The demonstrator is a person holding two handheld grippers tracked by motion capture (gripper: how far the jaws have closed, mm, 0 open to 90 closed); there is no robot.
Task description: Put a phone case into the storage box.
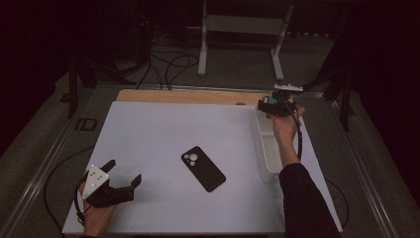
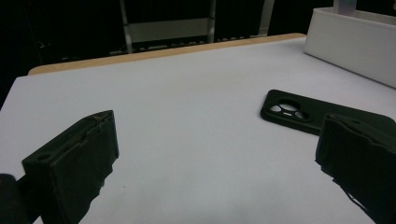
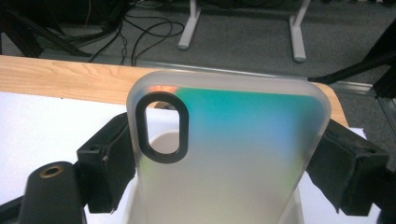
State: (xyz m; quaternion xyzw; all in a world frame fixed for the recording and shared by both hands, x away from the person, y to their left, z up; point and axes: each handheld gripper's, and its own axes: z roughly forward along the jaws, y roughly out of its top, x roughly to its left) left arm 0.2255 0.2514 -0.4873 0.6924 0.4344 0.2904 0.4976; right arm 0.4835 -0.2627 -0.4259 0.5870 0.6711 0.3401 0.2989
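Observation:
A black phone case (image 1: 203,168) lies flat near the middle of the white mat (image 1: 163,134), camera cut-out toward the far side; the left gripper view shows it (image 2: 299,112) ahead on the right. My left gripper (image 1: 124,173) rests near the front left corner, jaws wide apart and empty (image 2: 215,163). My right gripper (image 1: 277,106) is held above the far end of the white tray (image 1: 262,148). It is shut on a frosted translucent phone case (image 3: 229,154) with a teal tint and a black-ringed oval cut-out, gripped by its two long edges.
The wooden table edge (image 1: 188,95) runs along the far side of the mat. Beyond it, cables (image 1: 168,64) and a white stand frame (image 1: 242,39) sit on the grey floor. Metal rails flank the table.

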